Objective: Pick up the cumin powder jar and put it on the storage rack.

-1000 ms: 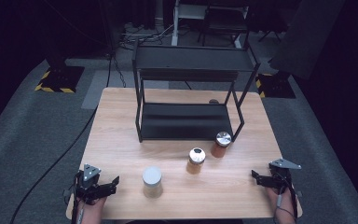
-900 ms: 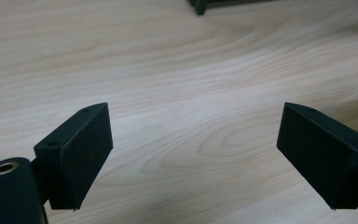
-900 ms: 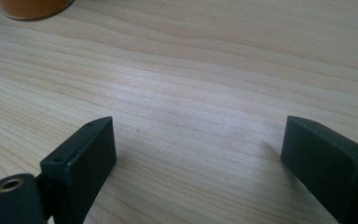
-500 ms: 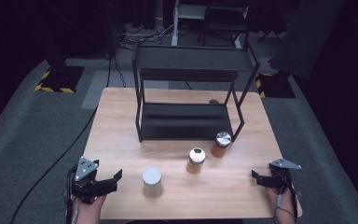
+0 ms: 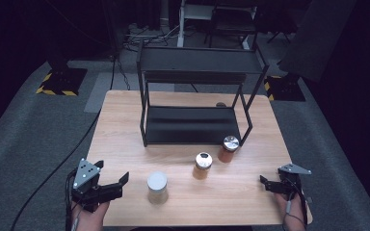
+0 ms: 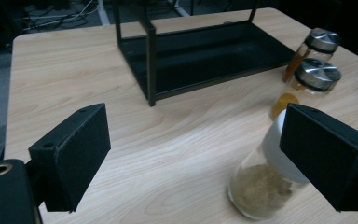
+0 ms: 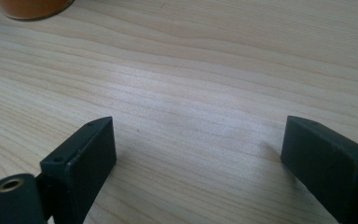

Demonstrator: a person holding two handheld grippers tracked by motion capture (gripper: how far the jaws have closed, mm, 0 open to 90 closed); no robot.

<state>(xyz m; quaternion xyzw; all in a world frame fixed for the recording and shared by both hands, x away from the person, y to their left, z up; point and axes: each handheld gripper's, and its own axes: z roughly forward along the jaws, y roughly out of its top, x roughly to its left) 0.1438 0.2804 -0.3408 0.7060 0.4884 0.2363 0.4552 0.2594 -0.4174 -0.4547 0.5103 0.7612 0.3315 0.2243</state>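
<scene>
My left gripper (image 5: pixel 112 173) hovers over the table's near left corner, open, with nothing between its jaws, which have just been opening. In the left gripper view the left gripper (image 6: pixel 196 126) points toward a white-capped glass jar of pale powder (image 6: pixel 265 182), partly hidden behind its right jaw. That jar (image 5: pixel 157 187) stands just right of the gripper. Two silver-lidded jars of orange spice (image 5: pixel 203 165) (image 5: pixel 229 148) stand farther right. My right gripper (image 5: pixel 266 185) rests low at the near right corner, open (image 7: pixel 196 135) over bare wood.
A black two-level metal rack (image 5: pixel 195 125) stands at the back middle of the wooden table (image 5: pixel 120 125). Its lower shelf (image 6: pixel 205 56) is bare. The base of an orange jar (image 7: pixel 28 7) peeks in at the right gripper view's top left.
The left gripper has lifted off the table edge and shifted slightly toward the white-capped jar. The right gripper and the jars have stayed put.
</scene>
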